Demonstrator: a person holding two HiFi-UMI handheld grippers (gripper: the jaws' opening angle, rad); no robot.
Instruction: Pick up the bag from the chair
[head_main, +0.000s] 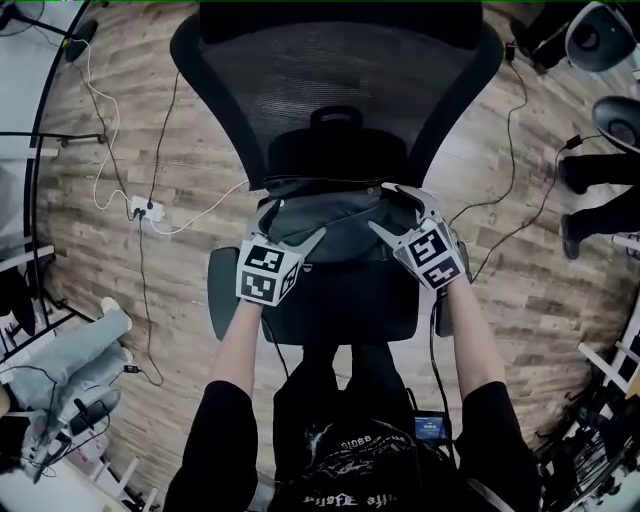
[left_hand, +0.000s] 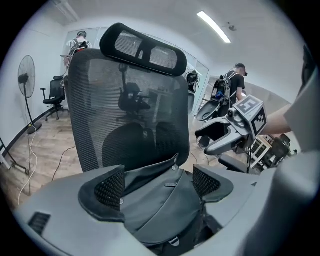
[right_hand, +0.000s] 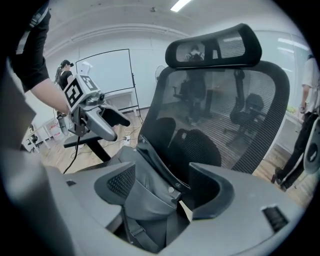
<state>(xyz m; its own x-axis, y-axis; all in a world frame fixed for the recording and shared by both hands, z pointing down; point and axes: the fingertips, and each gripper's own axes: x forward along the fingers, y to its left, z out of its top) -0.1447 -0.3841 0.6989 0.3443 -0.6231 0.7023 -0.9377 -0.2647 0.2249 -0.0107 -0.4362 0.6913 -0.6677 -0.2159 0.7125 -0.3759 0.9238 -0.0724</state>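
A grey bag lies on the seat of a black mesh office chair, against the backrest. My left gripper is open at the bag's left end, and the bag's flap lies between its two jaws. The left gripper has its mesh pads on either side of the fabric, not pressing it. My right gripper is open at the bag's right end. In the right gripper view the right gripper straddles the bag's upper edge.
A power strip and cables lie on the wooden floor to the chair's left. A person's legs stand at the right. The chair's armrests flank the seat. A fan and other chairs stand behind.
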